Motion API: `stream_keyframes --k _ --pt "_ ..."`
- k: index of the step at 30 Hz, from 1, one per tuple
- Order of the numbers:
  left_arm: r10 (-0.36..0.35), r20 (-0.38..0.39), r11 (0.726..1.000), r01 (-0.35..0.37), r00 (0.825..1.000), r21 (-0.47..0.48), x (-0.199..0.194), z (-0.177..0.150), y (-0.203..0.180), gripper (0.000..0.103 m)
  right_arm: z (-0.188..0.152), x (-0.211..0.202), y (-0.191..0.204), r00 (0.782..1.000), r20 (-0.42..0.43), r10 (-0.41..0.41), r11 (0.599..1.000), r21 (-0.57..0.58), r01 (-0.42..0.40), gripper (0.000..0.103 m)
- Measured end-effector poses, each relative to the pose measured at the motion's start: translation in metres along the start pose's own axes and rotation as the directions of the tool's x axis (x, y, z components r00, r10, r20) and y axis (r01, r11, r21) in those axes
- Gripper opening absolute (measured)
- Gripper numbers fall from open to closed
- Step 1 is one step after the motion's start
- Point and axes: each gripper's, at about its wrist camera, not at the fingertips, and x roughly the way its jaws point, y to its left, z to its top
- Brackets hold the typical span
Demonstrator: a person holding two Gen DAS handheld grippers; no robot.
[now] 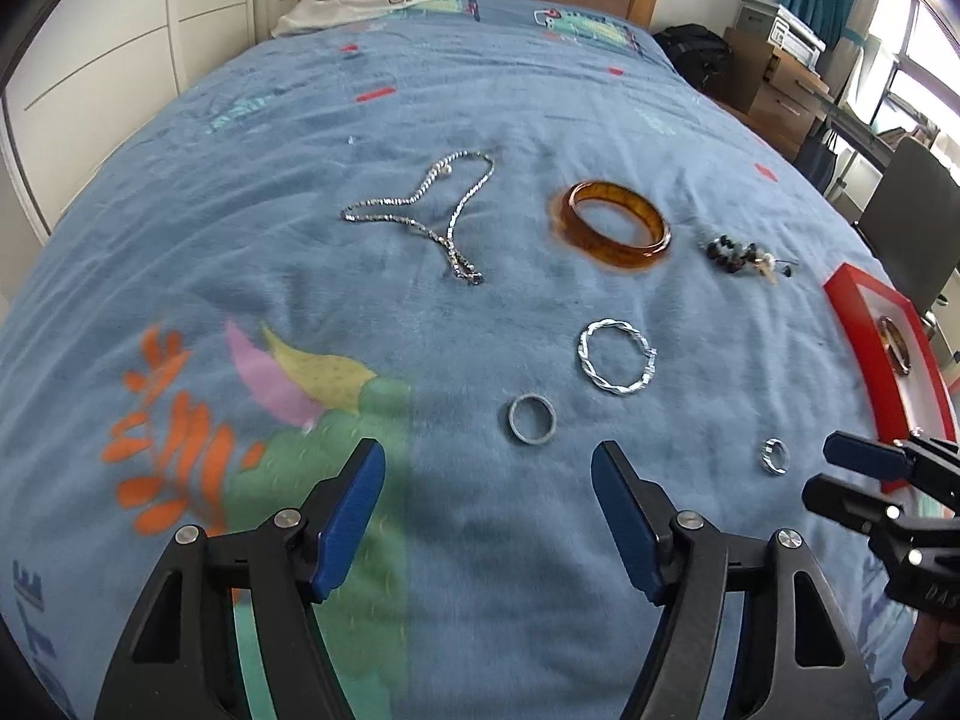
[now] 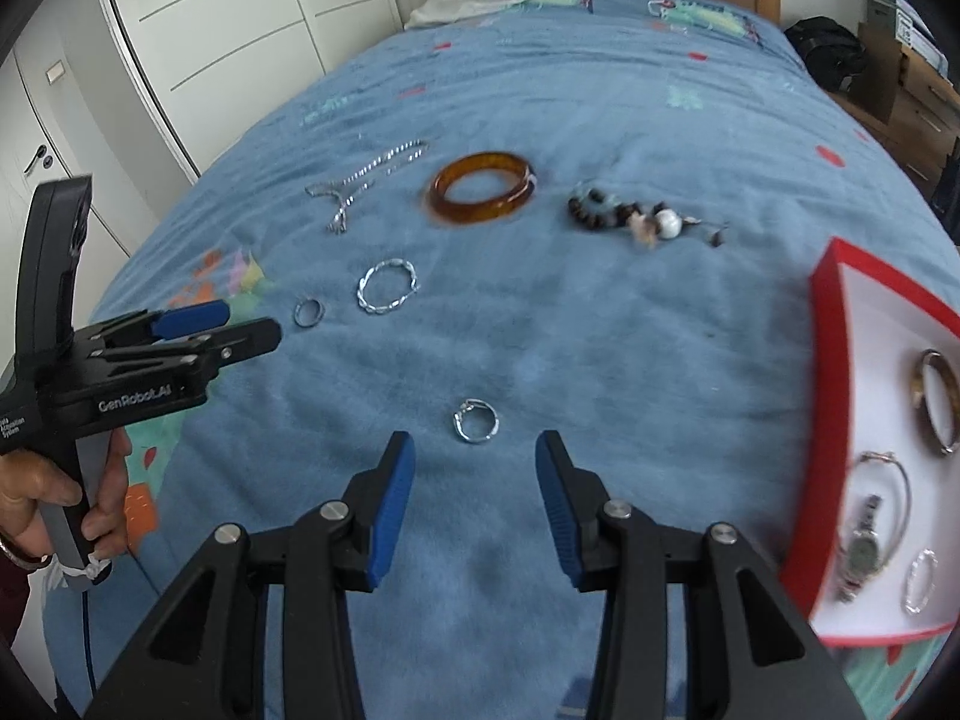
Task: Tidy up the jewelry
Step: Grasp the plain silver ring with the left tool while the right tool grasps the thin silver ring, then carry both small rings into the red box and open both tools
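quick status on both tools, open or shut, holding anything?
Left tool: open, empty, hovering over the blanket short of the grey ring.
Right tool: open, empty, small silver ring just ahead of its tips.

Both grippers: black frames, blue ribbed pads (image 2: 393, 510), silver round screws at the finger joints. Left gripper (image 2: 225, 324) body carries white "GenRobot.AI" lettering, grey handle below. Hand (image 2: 66, 498) bare-skinned, thin bracelet at wrist, dark red sleeve.
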Motion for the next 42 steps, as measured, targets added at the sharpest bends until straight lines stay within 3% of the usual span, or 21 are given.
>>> stream_keyframes --k 9,13,18,26,42 --pt "-0.021 -0.017 1.000 0.021 1.000 0.011 0.021 0.005 0.002 0.064 0.001 0.031 0.000 0.999 -0.038 0.000 1.000 -0.002 0.000 0.041" --pt "-0.021 -0.015 1.000 0.022 1.000 0.017 0.025 0.005 0.003 0.056 0.002 0.035 0.003 0.999 -0.038 -0.006 1.000 -0.021 0.005 0.039" --pt "-0.013 -0.013 0.999 0.013 1.000 0.035 0.027 0.004 -0.002 0.048 0.001 0.040 0.005 0.999 -0.048 -0.018 0.999 -0.039 0.016 0.023" --pt "-0.033 -0.011 0.999 0.033 0.999 0.016 0.023 0.004 -0.004 0.019 0.001 0.038 0.003 0.999 -0.046 -0.005 0.999 -0.035 0.004 0.019" --pt "-0.057 0.022 0.998 0.056 0.998 0.035 -0.008 0.007 -0.023 0.019 0.000 0.008 -0.002 1.000 0.006 0.015 1.000 -0.015 -0.015 0.019"
